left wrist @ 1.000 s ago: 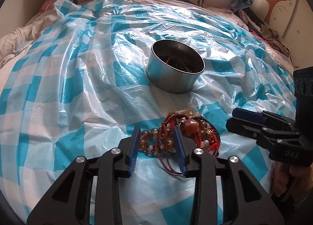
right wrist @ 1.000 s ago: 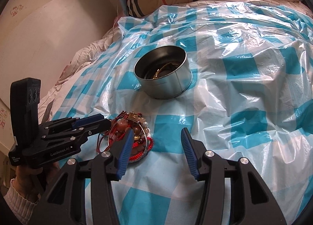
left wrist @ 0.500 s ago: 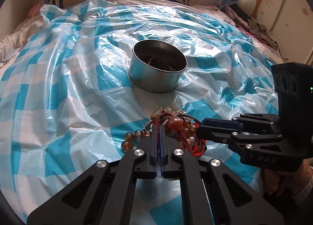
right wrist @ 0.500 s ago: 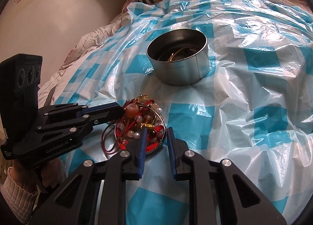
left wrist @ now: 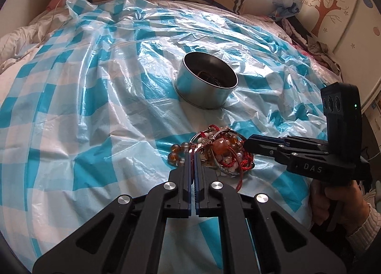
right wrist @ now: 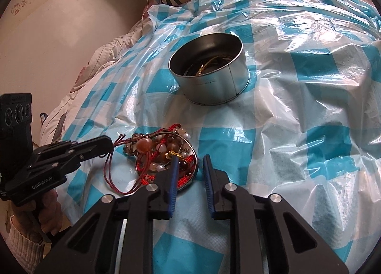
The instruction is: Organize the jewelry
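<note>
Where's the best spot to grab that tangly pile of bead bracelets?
Probably a loose red cord loop trailing off the left of the bead pile. It's thin and lies apart from the tangle, so come from the near-left side and pinch low.

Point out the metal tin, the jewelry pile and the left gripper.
metal tin [right wrist: 214,88]: right wrist view, outer side wall.
jewelry pile [right wrist: 164,152]: right wrist view, beads at its middle.
left gripper [left wrist: 193,156]: left wrist view, between its fingertips.

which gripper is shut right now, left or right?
The left gripper: its blue pads are pressed together on a red cord at the edge of the jewelry pile. The right gripper shows a clear gap between its fingers.
</note>
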Demonstrator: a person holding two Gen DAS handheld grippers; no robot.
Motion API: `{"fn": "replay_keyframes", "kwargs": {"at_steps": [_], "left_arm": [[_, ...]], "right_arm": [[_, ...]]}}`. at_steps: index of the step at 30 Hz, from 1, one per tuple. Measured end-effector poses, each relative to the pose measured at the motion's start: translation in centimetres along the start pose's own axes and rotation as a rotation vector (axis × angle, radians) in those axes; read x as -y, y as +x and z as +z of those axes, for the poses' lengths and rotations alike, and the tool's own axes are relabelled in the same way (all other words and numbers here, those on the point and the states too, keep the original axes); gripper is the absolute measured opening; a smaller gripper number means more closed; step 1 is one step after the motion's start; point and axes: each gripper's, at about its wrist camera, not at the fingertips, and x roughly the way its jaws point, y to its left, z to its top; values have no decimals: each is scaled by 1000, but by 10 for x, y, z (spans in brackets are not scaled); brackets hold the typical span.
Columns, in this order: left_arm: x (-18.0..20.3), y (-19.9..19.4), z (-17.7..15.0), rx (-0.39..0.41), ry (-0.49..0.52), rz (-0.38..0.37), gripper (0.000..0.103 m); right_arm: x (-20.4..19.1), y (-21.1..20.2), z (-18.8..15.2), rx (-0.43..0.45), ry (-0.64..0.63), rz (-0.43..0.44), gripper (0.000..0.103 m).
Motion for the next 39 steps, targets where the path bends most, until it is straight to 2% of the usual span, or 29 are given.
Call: {"fn": "replay_keyframes", "kwargs": {"at_steps": [6,8,9,13,15,17,28,34,39], "left_arm": [[-7,4,-6,-54,5,35,5],[-5,11,-8,-80,13,46,16],[-3,13,-8,-89,22,51,18],[6,21,-9,-125,71,81,30],[9,23,-8,-134,85,99,29],[8,20,-8,-129,82,115,5],[19,-36,3,36,37,73,5],[37,-55,26,140,40,49,5],[48,-49,44,175,45,57,5]], "right_arm": [[2,8,6,-10,-2,-4,21],[-2,11,5,-23,-28,-14,18],[-5,13,4,-28,-41,-12,13],[-12,9,2,-14,-80,-28,8],[-15,2,0,11,-87,-40,6],[-16,-8,-2,42,-88,-46,6],[-13,-60,-7,244,-8,13,6],[-10,-72,-7,301,27,-15,6],[-9,-79,-1,328,38,-49,6]]}}
